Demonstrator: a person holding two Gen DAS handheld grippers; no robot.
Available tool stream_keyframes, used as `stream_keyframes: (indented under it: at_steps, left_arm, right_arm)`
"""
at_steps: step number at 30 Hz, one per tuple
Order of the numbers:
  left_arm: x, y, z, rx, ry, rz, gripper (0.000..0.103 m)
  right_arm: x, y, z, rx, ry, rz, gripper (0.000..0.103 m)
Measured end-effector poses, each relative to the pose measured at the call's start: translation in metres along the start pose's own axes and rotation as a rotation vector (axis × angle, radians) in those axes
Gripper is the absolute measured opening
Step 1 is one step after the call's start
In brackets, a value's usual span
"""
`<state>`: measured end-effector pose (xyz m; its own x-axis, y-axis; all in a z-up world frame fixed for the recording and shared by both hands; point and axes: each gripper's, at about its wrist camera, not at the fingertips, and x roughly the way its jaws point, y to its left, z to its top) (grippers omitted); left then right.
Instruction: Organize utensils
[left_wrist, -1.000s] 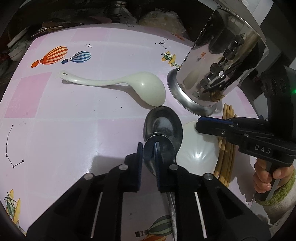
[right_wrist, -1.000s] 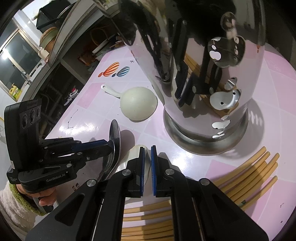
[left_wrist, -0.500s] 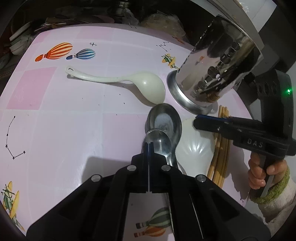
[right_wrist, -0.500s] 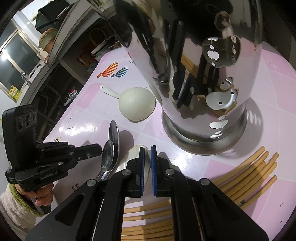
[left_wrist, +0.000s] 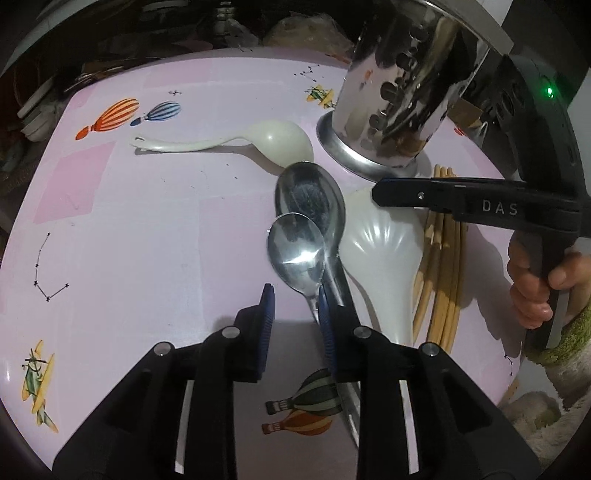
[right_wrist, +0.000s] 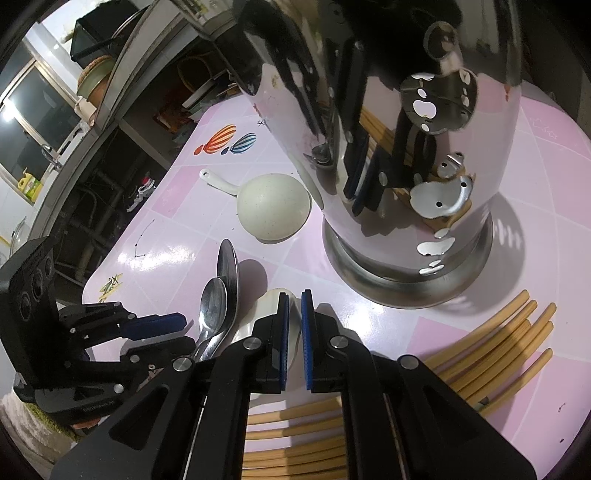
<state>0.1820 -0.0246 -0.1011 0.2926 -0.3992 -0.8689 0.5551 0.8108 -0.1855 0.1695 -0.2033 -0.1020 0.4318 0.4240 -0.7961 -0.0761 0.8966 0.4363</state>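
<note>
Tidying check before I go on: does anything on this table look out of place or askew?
Yes. The steel utensil holder stands upright, but the utensils lie loose around it: two metal spoons overlapping, a white ladle bowl-down, and chopsticks fanned unevenly. Nothing looks spilled or broken.

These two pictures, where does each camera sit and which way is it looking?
Left wrist: on the left gripper, looking down at two steel spoons; the person's right hand and right gripper show, and its own jaws are opening.
Right wrist: on the right gripper, facing the steel holder over chopsticks; the left gripper shows.
Shared: spoons, white ladle, holder, pink table.
</note>
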Motion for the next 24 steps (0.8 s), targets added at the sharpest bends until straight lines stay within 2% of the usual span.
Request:
stream_keyframes:
  at_steps: [16,24]
  left_arm:
    - [0.011,-0.012,0.008,0.053,0.06,0.123,0.025]
    - [0.005,0.005,0.004,0.027,0.058,0.169,0.023]
  right_arm:
    - [-0.004,-0.002,0.0,0.003,0.001,0.007,0.007]
    - [-0.004,-0.001,0.001,0.004,0.0,0.005,0.007]
